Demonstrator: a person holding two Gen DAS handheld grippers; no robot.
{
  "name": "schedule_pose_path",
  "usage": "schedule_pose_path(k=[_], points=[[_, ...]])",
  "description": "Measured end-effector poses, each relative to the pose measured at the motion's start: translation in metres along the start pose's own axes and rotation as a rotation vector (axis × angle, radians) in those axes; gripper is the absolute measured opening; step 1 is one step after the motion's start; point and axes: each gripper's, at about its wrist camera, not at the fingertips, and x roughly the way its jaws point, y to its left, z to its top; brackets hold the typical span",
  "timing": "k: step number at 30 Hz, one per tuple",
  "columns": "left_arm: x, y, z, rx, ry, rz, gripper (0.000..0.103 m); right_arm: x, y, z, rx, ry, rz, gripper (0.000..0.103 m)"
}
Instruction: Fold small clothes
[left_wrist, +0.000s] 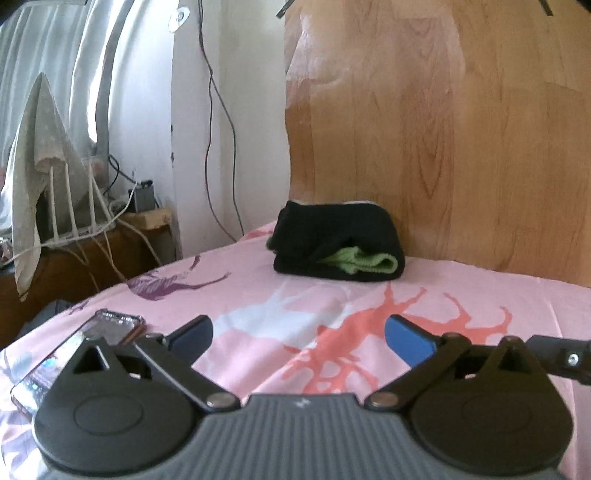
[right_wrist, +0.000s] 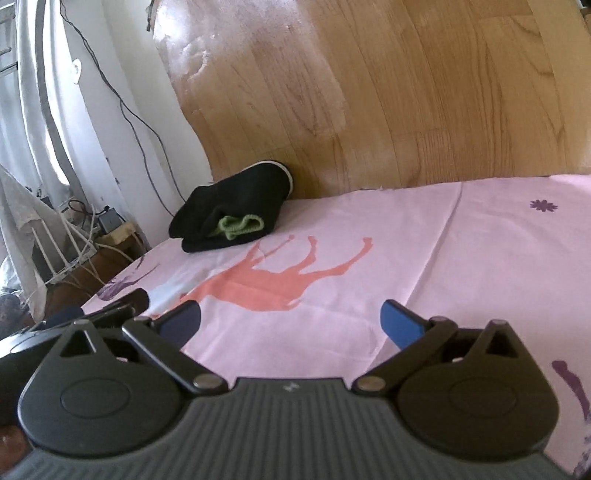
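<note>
Pink animal-print bedsheet fills the left wrist view, w/ a wooden headboard behind. Left gripper low over the sheet, jaws wide apart, nothing between. Folded black garment w/ green knit cuff sits far side, against the headboard; phone near left finger. Right wrist view: right gripper also spread, empty, garment well apart, up-left. Looks soft, light, floppy; prob best pinched at an edge or the cuff.

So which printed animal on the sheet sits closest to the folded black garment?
The coral-orange animal print: its legs reach up almost to the folded black garment. The purple animal print lies further left, by the bed's edge.
</note>
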Motion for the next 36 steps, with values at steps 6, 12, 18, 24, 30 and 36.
schedule_pose_path(k=[6,12,18,24,30,36], points=[[0.01,0.004,0.001,-0.021,0.077,0.028,0.103,0.001,-0.001,0.001,-0.014,0.041,0.035,0.103],[0.018,0.013,0.001,-0.067,0.139,0.055,0.103,0.003,0.003,-0.001,-0.051,0.079,0.089,0.103],[0.018,0.013,0.0,-0.06,0.148,0.088,0.103,0.002,0.005,-0.002,-0.059,0.084,0.093,0.103],[0.018,0.013,0.0,-0.056,0.154,0.112,0.103,0.002,0.004,-0.002,-0.056,0.085,0.087,0.103],[0.018,0.012,0.0,-0.05,0.156,0.112,0.103,0.003,0.004,-0.001,-0.056,0.088,0.089,0.103],[0.019,0.011,0.0,-0.047,0.157,0.117,0.103,0.003,0.003,-0.002,-0.056,0.093,0.093,0.103]])
